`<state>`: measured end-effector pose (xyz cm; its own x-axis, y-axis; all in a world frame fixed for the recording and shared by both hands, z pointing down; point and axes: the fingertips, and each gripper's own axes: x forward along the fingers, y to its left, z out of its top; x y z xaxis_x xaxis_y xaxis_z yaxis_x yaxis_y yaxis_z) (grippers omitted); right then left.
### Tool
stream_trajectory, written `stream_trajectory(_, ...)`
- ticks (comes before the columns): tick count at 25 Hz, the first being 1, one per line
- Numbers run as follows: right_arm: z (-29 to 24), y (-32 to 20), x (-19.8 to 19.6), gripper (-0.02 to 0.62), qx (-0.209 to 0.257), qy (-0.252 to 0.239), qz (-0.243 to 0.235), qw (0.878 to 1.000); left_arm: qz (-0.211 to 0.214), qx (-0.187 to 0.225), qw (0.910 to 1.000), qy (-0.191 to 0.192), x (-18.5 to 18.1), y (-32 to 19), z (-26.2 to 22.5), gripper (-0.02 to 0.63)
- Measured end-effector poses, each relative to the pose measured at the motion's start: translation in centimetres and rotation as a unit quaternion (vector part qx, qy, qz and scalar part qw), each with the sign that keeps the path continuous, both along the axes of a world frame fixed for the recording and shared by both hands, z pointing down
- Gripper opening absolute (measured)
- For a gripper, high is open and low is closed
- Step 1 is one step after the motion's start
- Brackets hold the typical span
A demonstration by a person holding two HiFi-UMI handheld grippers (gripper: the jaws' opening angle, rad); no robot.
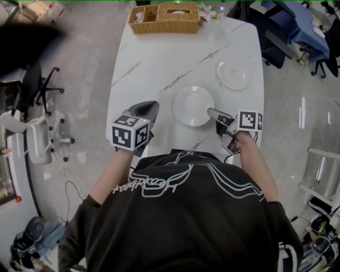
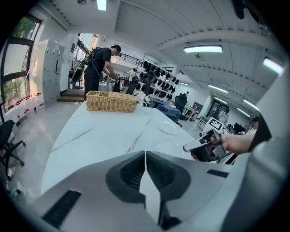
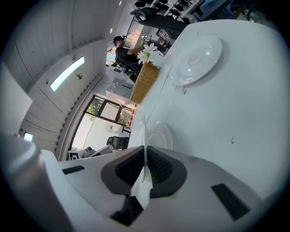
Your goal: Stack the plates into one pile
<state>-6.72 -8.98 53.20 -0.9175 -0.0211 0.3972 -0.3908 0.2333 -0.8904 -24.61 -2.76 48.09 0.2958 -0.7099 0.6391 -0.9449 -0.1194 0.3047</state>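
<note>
Two white plates lie apart on the white marble table (image 1: 159, 64). The nearer plate (image 1: 193, 106) sits close to the front edge, and the farther plate (image 1: 232, 75) lies to its right and further back. My left gripper (image 1: 154, 104) hovers just left of the nearer plate, jaws shut and empty. My right gripper (image 1: 210, 111) is at that plate's right rim, also shut with nothing held. In the right gripper view the nearer plate (image 3: 159, 136) shows just beyond the closed jaws (image 3: 145, 147) and the farther plate (image 3: 197, 59) above. The left gripper view shows both plates (image 2: 167, 128) faintly.
A wicker basket (image 1: 164, 18) stands at the table's far edge with flowers (image 1: 206, 13) beside it. Office chairs (image 1: 37, 90) stand on the floor to the left. A person (image 2: 100, 68) works at a bench far behind the table.
</note>
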Motion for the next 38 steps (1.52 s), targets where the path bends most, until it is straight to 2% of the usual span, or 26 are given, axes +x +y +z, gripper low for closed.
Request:
stream_trajectory(6, 0.2, 0.4, -0.3, 0.058, 0.023, 0.011, -0.012, 1.000, 0.010, 0.003, 0.9999, 0.001, -0.2, 0.0, -0.1, 0.031)
stream_trajectory(9, 0.4, 1.2, -0.7, 0.173, 0.053, 0.025, -0.044, 0.997, 0.016, 0.006, 0.9999, -0.001, -0.2, 0.1, 0.0, 0.030)
stream_trajectory(14, 0.7, 2.8, -0.8, 0.240, 0.125, 0.067, -0.125, 0.982, 0.025, 0.007, 0.9997, -0.002, -0.1, 0.2, 0.1, 0.030)
stream_trajectory(17, 0.8, 3.5, -0.9, 0.277, 0.169, 0.095, -0.179, 0.964, 0.030, 0.007, 0.9995, -0.003, 0.0, 0.3, 0.3, 0.030)
stream_trajectory(22, 1.1, 3.9, -0.9, 0.293, 0.246, 0.157, -0.259, 0.921, 0.035, 0.007, 0.9993, -0.009, 0.0, 0.4, 0.3, 0.031)
stream_trajectory(27, 1.2, 4.0, -0.5, 0.305, 0.294, 0.205, -0.314, 0.879, 0.038, 0.004, 0.9992, -0.007, 0.1, 0.5, 0.5, 0.031)
stream_trajectory(29, 0.9, 4.0, -0.5, 0.305, 0.311, 0.216, -0.324, 0.867, 0.039, 0.004, 0.9992, -0.008, 0.1, 0.5, 0.5, 0.031)
stream_trajectory(31, 0.3, 3.6, -0.6, 0.305, 0.321, 0.218, -0.317, 0.865, 0.040, 0.004, 0.9992, -0.008, 0.1, 0.5, 0.5, 0.030)
stream_trajectory(34, -0.9, 2.9, -0.5, 0.305, 0.326, 0.208, -0.292, 0.875, 0.043, 0.005, 0.9990, -0.008, 0.5, 0.3, 0.3, 0.031)
stream_trajectory(36, -1.9, 2.4, -0.4, 0.305, 0.318, 0.188, -0.269, 0.889, 0.047, 0.008, 0.9989, -0.007, 1.0, -0.1, 0.1, 0.030)
stream_trajectory(38, -3.0, 1.5, -0.1, 0.305, 0.301, 0.163, -0.236, 0.909, 0.053, 0.012, 0.9985, -0.007, 1.6, -0.7, -0.2, 0.031)
